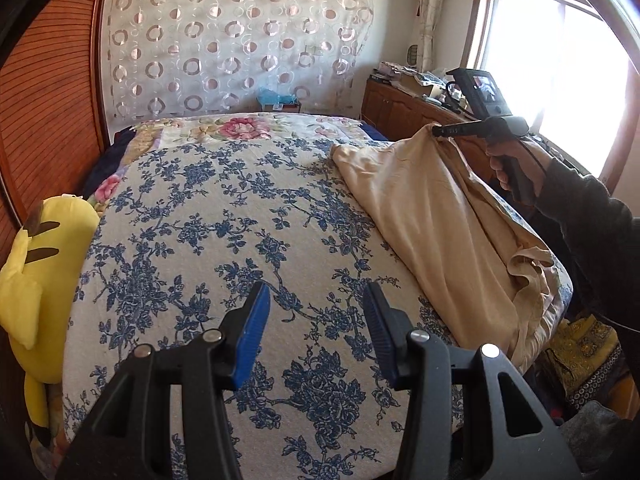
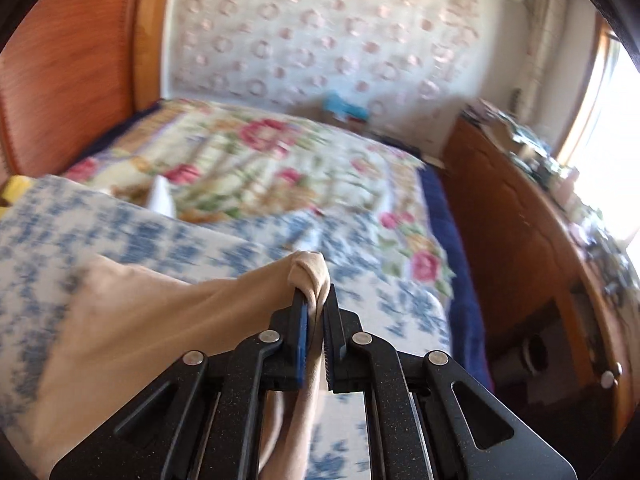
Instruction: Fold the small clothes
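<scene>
Left gripper [image 1: 316, 300]: jaws spread wide, with a broad gap between the 2 blue pads. Nothing is held and nothing is touched. It sits above the blue-and-white floral bedspread [image 1: 224, 216], pointing across the bed.

Right gripper [image 2: 316, 304]: jaws closed almost fully, pinching a bunched fold of the beige garment [image 2: 132, 320] between the 2 blue pads. A small knob of fabric protrudes beyond the fingertips. The right wrist view is motion-blurred.

In the left wrist view, the right gripper [image 1: 442, 130] grips the garment [image 1: 436, 208] at its uppermost point, raised off the bed. From that point the fabric hangs down and drapes along the right side of the bedspread, with a crumpled edge near the bed's right border. The garment lies to the right of the left gripper, close to it but not in contact.

A yellow plush toy [image 1: 40, 264] rests at the bed's left edge.
</scene>
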### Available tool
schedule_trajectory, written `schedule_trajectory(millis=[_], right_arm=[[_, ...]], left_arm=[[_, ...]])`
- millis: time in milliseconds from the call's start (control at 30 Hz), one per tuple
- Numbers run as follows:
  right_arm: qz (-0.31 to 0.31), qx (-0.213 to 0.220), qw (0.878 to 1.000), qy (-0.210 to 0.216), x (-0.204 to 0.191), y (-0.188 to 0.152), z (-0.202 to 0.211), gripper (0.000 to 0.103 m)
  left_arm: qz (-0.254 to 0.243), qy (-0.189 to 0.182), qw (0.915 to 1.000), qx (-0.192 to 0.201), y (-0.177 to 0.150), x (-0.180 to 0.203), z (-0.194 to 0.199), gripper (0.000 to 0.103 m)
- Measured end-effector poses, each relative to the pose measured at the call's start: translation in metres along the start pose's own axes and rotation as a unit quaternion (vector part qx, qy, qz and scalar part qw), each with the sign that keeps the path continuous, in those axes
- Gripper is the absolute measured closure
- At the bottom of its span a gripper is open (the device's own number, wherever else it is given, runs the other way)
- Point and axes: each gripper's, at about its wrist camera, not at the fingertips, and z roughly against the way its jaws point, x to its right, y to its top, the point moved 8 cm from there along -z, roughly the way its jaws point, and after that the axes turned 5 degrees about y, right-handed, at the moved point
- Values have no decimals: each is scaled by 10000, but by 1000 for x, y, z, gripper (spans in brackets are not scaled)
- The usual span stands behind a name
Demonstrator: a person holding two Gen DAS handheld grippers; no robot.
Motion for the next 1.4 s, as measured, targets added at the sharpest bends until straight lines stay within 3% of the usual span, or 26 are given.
schedule_trajectory(millis=[100, 133, 300, 633, 767, 933, 1200, 1267, 1333, 1400], right_arm=[[-106, -191, 9998, -42, 10, -17, -2, 69], [-135, -180, 9997, 4, 11, -21, 3, 68], [-126, 12, 9989, 445, 3, -44, 47, 68], [106, 239, 9924, 1201, -49, -138, 138, 68], [18, 204, 9900, 1397, -66, -168, 155, 68], [-12, 73, 9911, 1332, -70, -192, 167, 68], [-380, -135, 9859, 1623, -70, -222, 173, 68], [-519, -137, 9834, 1733, -67, -225, 175, 68], [-593, -109, 9797, 1912, -68, -226, 177, 86], [-582, -90, 9765, 2074, -71, -225, 179, 98]], left_arm=[[-43, -15, 10000, -27, -1, 4, -2, 56], [-45, -35, 10000, -19, 0, 6, -2, 56], [-81, -113, 9999, -22, 0, 16, -5, 56], [-285, -291, 9992, -48, 3, 45, -9, 56], [-338, -350, 9988, -50, 3, 57, -10, 56], [-387, -446, 9982, -98, 0, 69, -15, 56], [-424, -517, 9976, -202, -7, 77, -21, 56], [-422, -521, 9975, -200, -7, 77, -21, 56], [-421, -530, 9975, -203, -8, 77, -21, 56], [-423, -531, 9975, -212, -9, 77, -22, 56]])
